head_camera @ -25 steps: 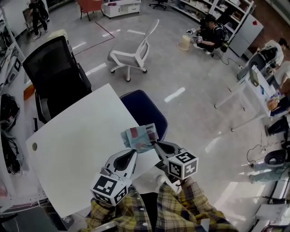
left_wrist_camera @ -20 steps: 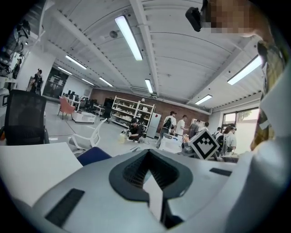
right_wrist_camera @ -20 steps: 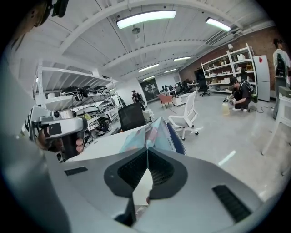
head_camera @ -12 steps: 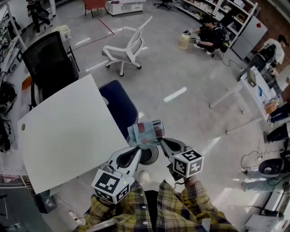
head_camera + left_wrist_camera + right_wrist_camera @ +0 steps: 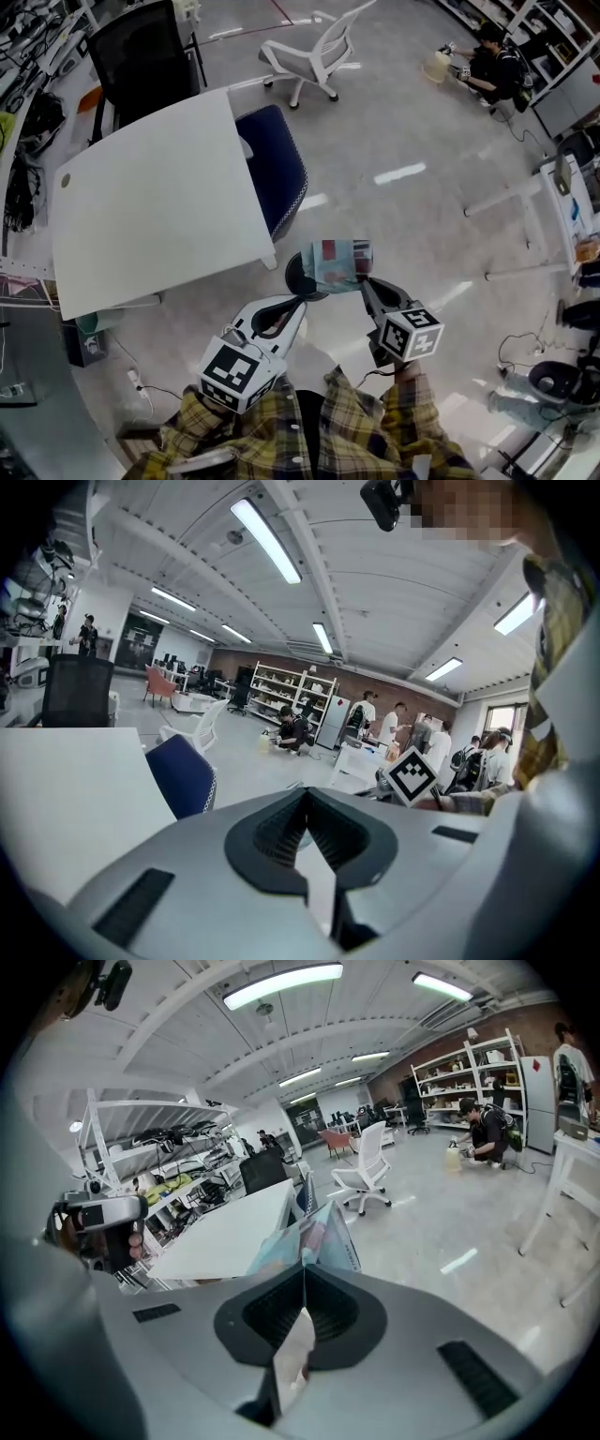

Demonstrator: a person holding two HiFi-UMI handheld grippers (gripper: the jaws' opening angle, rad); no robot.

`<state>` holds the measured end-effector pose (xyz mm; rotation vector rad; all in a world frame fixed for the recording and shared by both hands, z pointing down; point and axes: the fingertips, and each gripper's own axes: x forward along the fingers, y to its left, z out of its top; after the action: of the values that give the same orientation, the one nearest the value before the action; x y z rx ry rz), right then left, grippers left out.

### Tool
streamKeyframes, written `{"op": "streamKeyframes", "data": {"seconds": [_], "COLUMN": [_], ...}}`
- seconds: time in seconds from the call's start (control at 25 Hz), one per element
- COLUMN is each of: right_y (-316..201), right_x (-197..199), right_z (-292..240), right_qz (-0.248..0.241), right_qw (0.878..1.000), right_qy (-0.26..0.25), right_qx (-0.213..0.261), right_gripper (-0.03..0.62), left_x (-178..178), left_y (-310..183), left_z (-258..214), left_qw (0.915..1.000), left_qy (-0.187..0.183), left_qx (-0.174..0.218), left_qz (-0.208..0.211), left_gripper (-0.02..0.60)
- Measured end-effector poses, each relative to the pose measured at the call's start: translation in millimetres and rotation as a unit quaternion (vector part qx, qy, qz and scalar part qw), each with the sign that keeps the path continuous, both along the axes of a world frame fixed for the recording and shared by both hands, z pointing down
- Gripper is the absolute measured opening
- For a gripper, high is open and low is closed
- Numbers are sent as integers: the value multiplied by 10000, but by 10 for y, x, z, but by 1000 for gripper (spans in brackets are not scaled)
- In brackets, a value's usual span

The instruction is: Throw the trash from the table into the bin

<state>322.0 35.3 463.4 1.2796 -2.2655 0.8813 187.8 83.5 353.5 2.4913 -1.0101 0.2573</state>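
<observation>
One packet (image 5: 339, 264) in right gripper (image 5: 365, 282) (left gripper (image 5: 301, 303) empty), one table (image 5: 159, 206).

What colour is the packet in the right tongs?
The packet is pale blue with red patches; head view.

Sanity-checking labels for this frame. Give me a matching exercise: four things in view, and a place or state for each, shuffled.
Things:
1. packet
2. left gripper
3. blue chair
4. white swivel chair

Places or states:
A. against the edge of the white table
B. jaws together, nothing between them
C. alone on the open floor, away from the table
D. clamped in the right gripper

Pairs: 1-D, 2-B, 3-A, 4-C
</observation>
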Motion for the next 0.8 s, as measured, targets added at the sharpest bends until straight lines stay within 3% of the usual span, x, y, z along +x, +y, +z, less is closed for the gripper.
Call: {"op": "streamKeyframes", "data": {"seconds": [0.16, 0.4, 0.8], "right_y": [36, 109, -127], "right_x": [-11, 82, 21], "right_z": [299, 955, 2408], "right_qz": [41, 163, 487], "right_qw": [9998, 9973, 9887], "right_qy": [31, 163, 248], "right_qx": [-201, -695, -1393], "right_gripper": [0, 0, 0], "left_x": [-19, 152, 201], "left_y": [12, 116, -148], "left_z": [203, 666, 1830], "left_qw": [9999, 9987, 9931], "left_qy": [-76, -98, -314], "left_qx": [-96, -453, -1036], "left_qz": [-86, 233, 446], "left_gripper": [8, 8, 8]}}
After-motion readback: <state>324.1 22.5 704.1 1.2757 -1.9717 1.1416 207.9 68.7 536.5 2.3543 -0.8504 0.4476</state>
